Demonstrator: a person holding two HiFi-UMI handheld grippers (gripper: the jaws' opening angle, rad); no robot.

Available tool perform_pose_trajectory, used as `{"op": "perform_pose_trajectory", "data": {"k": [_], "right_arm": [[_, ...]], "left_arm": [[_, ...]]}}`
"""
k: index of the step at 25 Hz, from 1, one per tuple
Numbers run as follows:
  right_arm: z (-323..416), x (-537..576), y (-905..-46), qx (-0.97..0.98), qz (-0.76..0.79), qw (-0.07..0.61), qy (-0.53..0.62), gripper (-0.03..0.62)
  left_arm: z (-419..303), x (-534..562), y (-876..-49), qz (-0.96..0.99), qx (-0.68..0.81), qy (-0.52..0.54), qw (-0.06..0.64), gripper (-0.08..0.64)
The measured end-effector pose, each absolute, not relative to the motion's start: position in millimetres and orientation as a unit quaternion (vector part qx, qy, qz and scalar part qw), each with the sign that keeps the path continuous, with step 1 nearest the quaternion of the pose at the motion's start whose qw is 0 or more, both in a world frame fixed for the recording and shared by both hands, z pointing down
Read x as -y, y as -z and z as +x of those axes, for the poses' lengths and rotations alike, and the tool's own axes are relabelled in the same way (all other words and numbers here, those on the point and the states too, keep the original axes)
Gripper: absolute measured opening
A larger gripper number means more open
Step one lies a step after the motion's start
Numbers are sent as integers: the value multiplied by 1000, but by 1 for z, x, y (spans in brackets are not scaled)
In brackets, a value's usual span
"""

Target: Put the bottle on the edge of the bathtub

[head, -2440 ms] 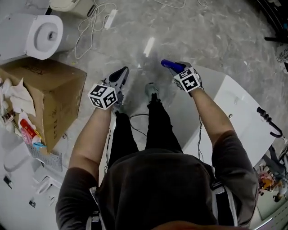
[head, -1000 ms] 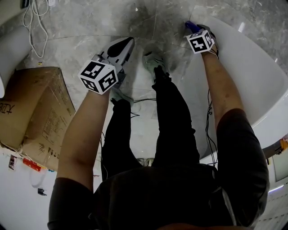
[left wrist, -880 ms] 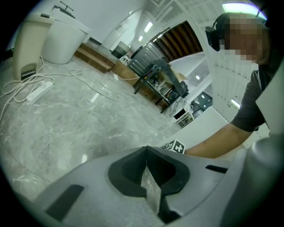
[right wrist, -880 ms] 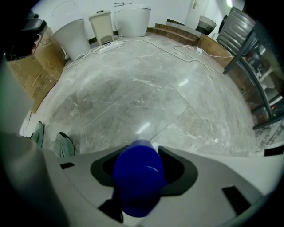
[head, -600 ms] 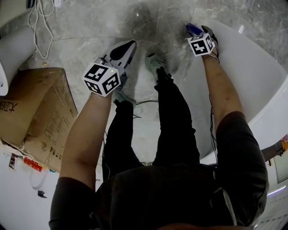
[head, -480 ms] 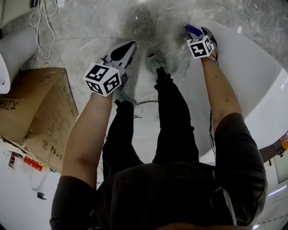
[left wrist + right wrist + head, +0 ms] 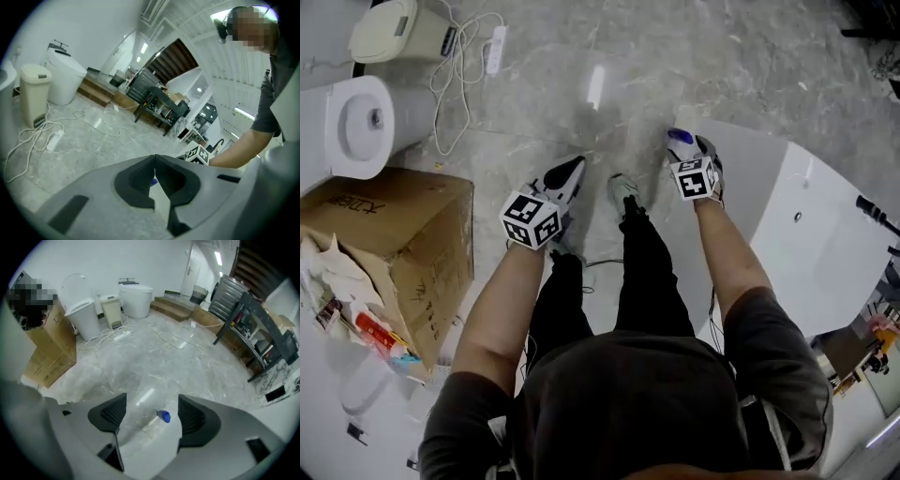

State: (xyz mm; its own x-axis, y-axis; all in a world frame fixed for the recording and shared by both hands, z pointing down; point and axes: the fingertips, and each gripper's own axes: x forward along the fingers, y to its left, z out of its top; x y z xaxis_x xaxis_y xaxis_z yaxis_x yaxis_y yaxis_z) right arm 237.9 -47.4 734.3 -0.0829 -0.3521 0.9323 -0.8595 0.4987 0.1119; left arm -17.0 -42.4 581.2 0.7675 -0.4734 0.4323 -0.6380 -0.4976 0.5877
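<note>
Bottle (image 7: pixel 164 416) sits on the white bathtub edge (image 7: pixel 154 448) between the wide-apart jaws of the right gripper (image 7: pixel 152 411), its blue cap clear of both pads, while the left gripper (image 7: pixel 154 159) is closed and empty.

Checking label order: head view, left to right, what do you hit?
box → left gripper → shoe → right gripper → tub. Left out for overlap: toilet, bottle.
</note>
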Motion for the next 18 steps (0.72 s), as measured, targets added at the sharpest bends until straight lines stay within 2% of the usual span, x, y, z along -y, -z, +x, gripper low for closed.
{"op": "perform_pose_trajectory", "data": {"k": [10, 18], "right_arm": [[139, 67, -455, 766, 427, 443, -186, 333], [16, 71, -244, 860, 352, 349, -117, 324]], "left_arm": [[-102, 20, -322, 867, 378, -27, 323, 6], [-169, -8, -138, 872, 420, 57, 245, 6]]}}
